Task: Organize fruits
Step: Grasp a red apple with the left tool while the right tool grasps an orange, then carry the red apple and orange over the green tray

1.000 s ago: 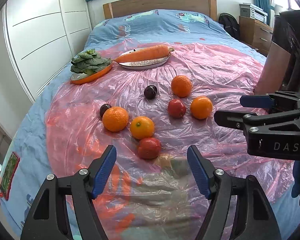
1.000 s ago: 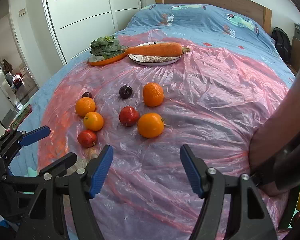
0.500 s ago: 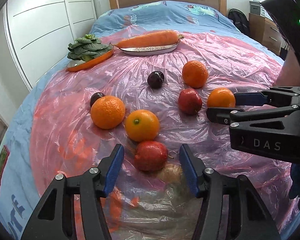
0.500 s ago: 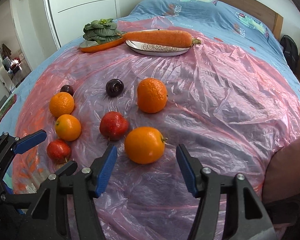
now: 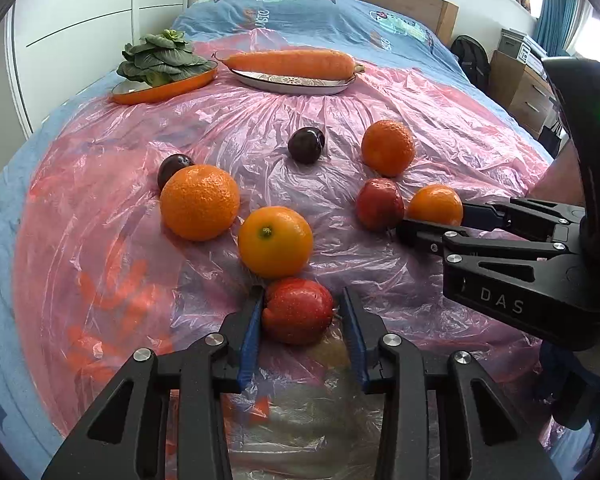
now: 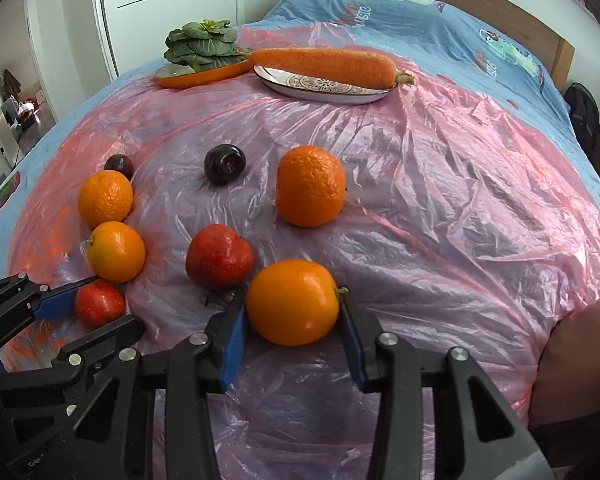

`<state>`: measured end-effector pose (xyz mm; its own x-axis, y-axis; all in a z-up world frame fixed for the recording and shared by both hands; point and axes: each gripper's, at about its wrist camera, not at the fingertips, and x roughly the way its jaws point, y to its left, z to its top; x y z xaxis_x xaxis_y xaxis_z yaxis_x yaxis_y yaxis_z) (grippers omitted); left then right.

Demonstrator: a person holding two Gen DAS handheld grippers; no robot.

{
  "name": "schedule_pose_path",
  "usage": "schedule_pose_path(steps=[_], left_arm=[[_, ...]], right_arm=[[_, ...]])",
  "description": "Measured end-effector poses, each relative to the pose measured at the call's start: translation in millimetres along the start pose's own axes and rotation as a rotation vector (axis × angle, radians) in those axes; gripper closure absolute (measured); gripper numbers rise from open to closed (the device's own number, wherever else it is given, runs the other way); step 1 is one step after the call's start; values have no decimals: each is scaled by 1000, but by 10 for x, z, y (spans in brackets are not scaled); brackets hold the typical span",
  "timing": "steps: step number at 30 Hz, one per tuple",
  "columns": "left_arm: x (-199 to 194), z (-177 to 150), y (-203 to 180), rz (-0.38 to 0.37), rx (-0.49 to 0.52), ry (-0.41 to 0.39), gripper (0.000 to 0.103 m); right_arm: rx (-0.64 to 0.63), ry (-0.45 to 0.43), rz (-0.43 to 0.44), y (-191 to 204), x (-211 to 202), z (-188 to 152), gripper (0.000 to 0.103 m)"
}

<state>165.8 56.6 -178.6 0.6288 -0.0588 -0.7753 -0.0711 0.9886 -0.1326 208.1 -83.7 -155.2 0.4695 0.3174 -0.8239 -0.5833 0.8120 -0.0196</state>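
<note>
Several fruits lie on a pink plastic sheet on the bed. My left gripper is closed around a red apple, its blue pads against both sides. My right gripper is closed around a smooth orange, which also shows in the left wrist view. Between them lie a second red apple, another smooth orange, two bumpy tangerines and two dark plums.
At the far end an orange dish with a green leafy vegetable stands beside a patterned oval plate bearing a large carrot. White wardrobe doors stand to the left, a wooden dresser to the right.
Both grippers have moved forward and down onto the fruits and their jaws have closed in: the left around the red apple, the right around the smooth orange.
</note>
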Motion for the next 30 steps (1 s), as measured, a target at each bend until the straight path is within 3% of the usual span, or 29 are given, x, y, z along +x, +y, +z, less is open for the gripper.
schedule_pose_path(steps=[11,21,30], left_arm=[[-77,53,193,-134,-121,10,70],[-309,63,112,-122,-95,0,70],[-753,10,-18,-123,-37,8,70]], right_arm=[[81,-47,78,-152,-160,-25,37],[91,-71,110,-98,-573,-128,37],[147,-77,133,-70,-1089,-484,37]])
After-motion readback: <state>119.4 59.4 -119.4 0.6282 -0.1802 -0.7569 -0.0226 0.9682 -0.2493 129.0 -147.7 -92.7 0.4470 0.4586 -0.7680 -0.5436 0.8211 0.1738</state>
